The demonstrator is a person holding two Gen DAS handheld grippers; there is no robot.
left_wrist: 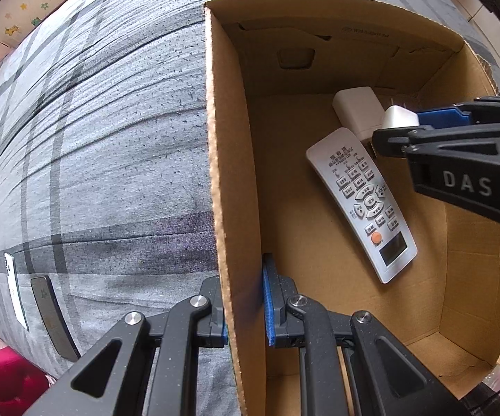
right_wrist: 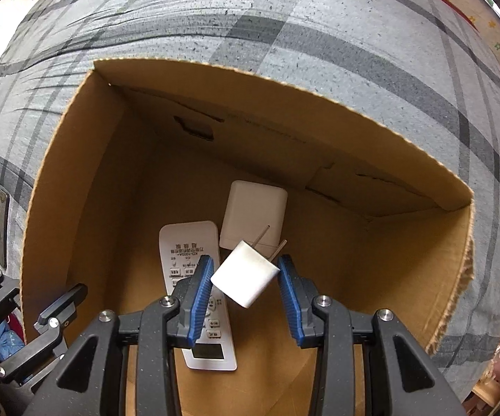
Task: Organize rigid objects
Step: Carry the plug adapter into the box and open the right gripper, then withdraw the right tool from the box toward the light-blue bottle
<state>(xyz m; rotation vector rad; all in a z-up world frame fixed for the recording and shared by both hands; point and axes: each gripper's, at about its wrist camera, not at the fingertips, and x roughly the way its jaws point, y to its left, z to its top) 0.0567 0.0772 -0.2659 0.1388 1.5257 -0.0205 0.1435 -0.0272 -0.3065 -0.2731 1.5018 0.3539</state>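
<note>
A: What are you holding rn?

B: My right gripper point(right_wrist: 244, 282) is pinching a small white plug adapter point(right_wrist: 246, 274): smooth plastic block, rounded corners, two thin metal prongs sticking out away from me. It's sitting tilted between my ribbed blue pads point(right_wrist: 201, 294), jaws narrowed onto it, hanging inside the cardboard box point(right_wrist: 59, 180) above the floor of it.

A: And the left?

B: My left gripper point(left_wrist: 246, 306) is clamping the box's side wall, jaws nearly closed on the corrugated edge, one pad inside, one outside.

A: What's lying in the box?

B: A long white remote point(right_wrist: 194, 291), flat w/ grey buttons, an orange one and a little screen, lying face up on the bottom. Touching its far end is a bigger white charger block point(right_wrist: 253, 211), glossy and squarish. The adapter's hanging right over where those two meet.

A: Underneath everything?

B: Grey plaid bedsheet point(left_wrist: 93, 138), woven texture, w/ two slim phones point(left_wrist: 47, 312) lying well apart from the box.
</note>
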